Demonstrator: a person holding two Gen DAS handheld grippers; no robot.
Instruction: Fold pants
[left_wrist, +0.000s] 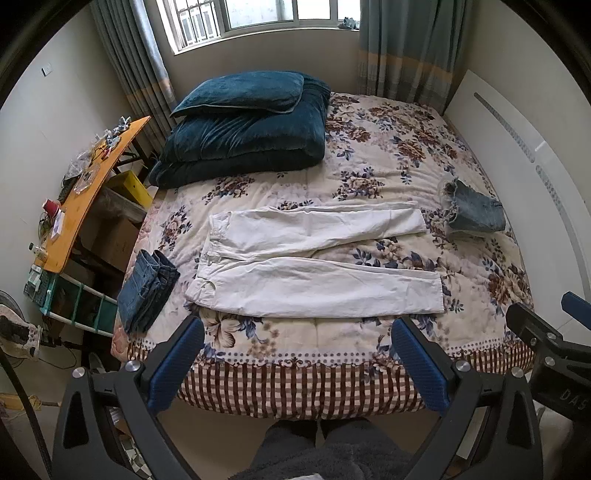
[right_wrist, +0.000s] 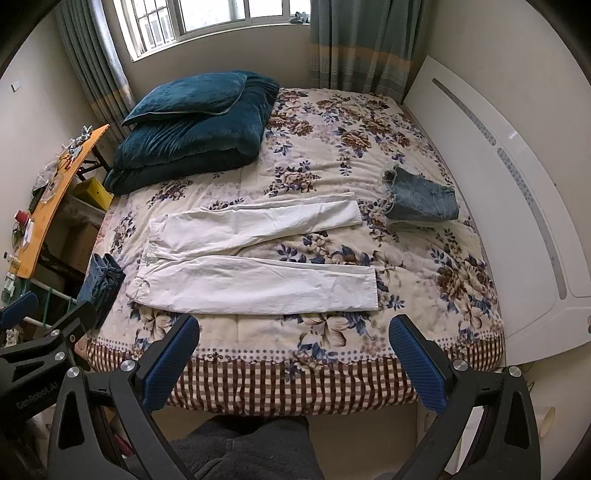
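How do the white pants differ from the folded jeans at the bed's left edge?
The white pants lie spread flat with legs parted; the folded jeans form a compact stack. The white pants are off-white and cover far more bed than the dark blue folded jeans. Both rest on the floral bedspread, untouched by either gripper.

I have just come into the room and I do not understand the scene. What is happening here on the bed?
A person stands at the foot of the bed with a gripper in each hand, about to fold clothes. The white pants lie flat and unfolded, legs spread apart, waist toward the left. The left gripper and the right gripper are both open, hold nothing and touch nothing. Folded jeans lie at the left edge, and folded denim shorts on the right.
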